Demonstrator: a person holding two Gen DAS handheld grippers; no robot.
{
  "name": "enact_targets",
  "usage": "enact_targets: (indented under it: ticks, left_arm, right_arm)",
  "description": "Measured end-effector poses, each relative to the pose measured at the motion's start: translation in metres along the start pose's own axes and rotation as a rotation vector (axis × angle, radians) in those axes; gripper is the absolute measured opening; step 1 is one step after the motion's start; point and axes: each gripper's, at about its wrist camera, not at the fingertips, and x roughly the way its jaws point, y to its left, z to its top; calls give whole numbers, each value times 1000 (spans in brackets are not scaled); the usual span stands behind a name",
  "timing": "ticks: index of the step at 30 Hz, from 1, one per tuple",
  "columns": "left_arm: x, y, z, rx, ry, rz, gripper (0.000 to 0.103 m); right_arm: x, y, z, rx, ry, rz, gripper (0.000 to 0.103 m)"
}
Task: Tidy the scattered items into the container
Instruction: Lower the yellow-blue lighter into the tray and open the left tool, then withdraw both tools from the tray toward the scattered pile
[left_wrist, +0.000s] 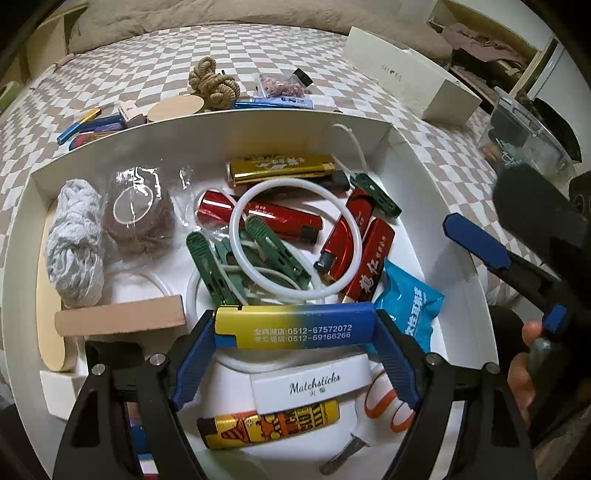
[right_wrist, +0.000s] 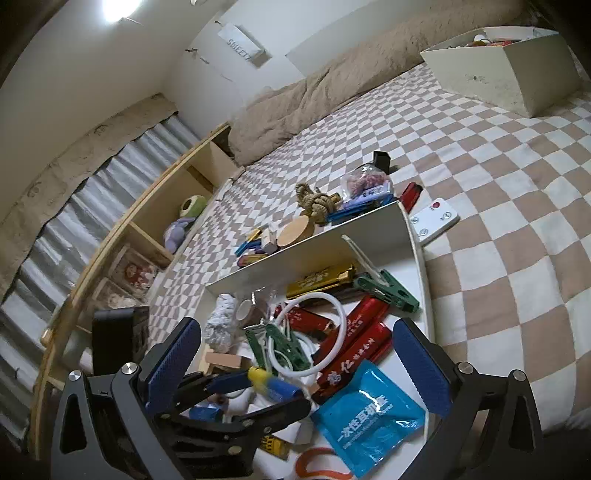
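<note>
My left gripper (left_wrist: 295, 332) is shut on a yellow-and-blue lighter (left_wrist: 295, 325), gripped end to end just above the white container (left_wrist: 258, 118). Inside the box lie red lighters (left_wrist: 258, 218), a gold lighter (left_wrist: 280, 168), green clothes pegs (left_wrist: 210, 266), a white ring (left_wrist: 295, 240), a matchstick box (left_wrist: 314, 387) and a blue packet (left_wrist: 410, 299). My right gripper (right_wrist: 297, 328) stands open over the box's near right corner, with the blue packet (right_wrist: 369, 413) lying below it. Beyond the far wall, a rope knot (left_wrist: 212, 83), a wooden disc (left_wrist: 177, 107) and blue lighters (left_wrist: 88, 125) lie on the checkered cover.
A white remote (right_wrist: 434, 221) and a red lighter (right_wrist: 412, 194) lie beside the container's right wall. A bag of reddish bits (left_wrist: 282, 86) sits behind it. A second white box (right_wrist: 509, 62) stands far right, a clear plastic bin (left_wrist: 524, 133) off the bed, and a wooden shelf (right_wrist: 147, 221) to the left.
</note>
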Motion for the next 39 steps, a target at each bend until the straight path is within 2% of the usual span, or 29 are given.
enact_targets:
  ticks: [7, 13, 14, 16, 29, 37, 39]
  left_arm:
    - [-7, -5, -7, 12, 3, -5, 82]
    - [-8, 0, -7, 2, -11, 31, 84]
    - [-8, 2, -6, -8, -15, 37, 89]
    - [-9, 7, -4, -27, -27, 46, 91]
    - [-19, 15, -6, -23, -63, 53, 91]
    - [-34, 14, -4, -2, -108, 74, 92]
    - [-39, 15, -4, 1, -123, 79, 95]
  right_arm:
    - [2, 1, -2, -28, -10, -45, 103]
    - [4, 7, -5, -75, -11, -94, 103]
    - [5, 7, -5, -78, -11, -96, 103]
    - [5, 7, -6, -83, -12, -98, 103]
    - [-1, 0, -6, -43, -36, -53, 103]
    - [-2, 7, -8, -88, -55, -99, 103]
    - [-4, 9, -8, -88, -56, -97, 103]
